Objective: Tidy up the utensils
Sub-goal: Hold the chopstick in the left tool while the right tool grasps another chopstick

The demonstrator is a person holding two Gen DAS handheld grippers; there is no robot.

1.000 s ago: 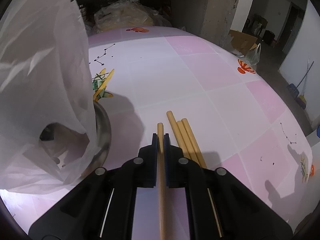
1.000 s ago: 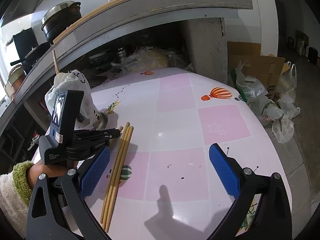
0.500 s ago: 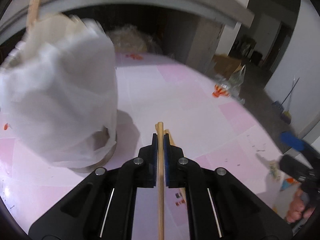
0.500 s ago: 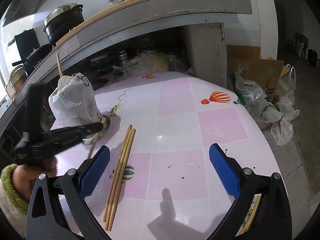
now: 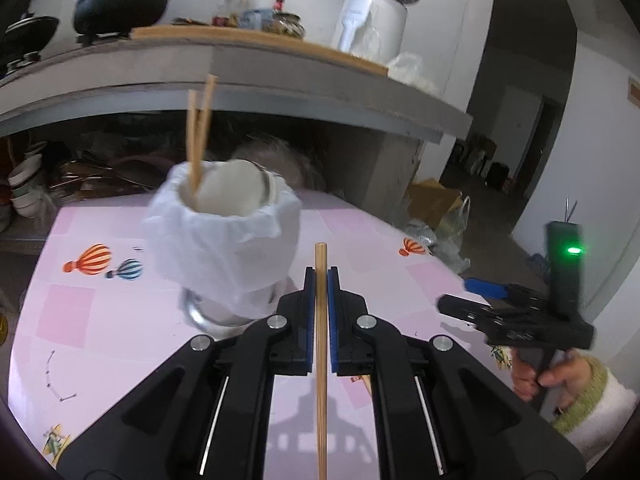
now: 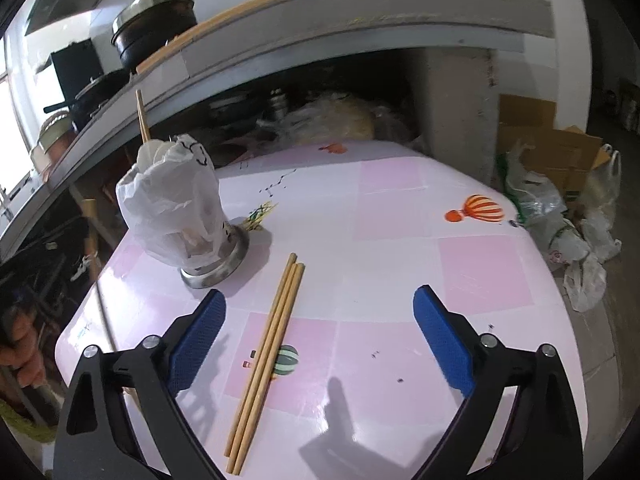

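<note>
My left gripper (image 5: pixel 320 271) is shut on a single wooden chopstick (image 5: pixel 321 380), which it holds in the air above the pink table (image 5: pixel 100 320). Just ahead and to the left stands the metal holder lined with a white plastic bag (image 5: pixel 224 240). Two chopsticks (image 5: pixel 198 148) stand in it. My right gripper (image 6: pixel 318 306) hangs over the table with its jaws wide and closing, and they press on nothing. Three chopsticks (image 6: pixel 266 356) lie side by side on the table below it. The holder (image 6: pixel 176 216) is to their left.
A concrete shelf (image 5: pixel 280 76) with pots and jars overhangs the table's far side. Plastic bags (image 6: pixel 560 220) and a cardboard box (image 6: pixel 552 152) lie on the floor past the right edge. A hand in a green-cuffed sleeve (image 5: pixel 576 384) holds the right gripper's handle.
My left gripper has risen off the table with the chopstick and now looks at the holder's open top. The right gripper has edged forward, and its jaws have narrowed slightly.
</note>
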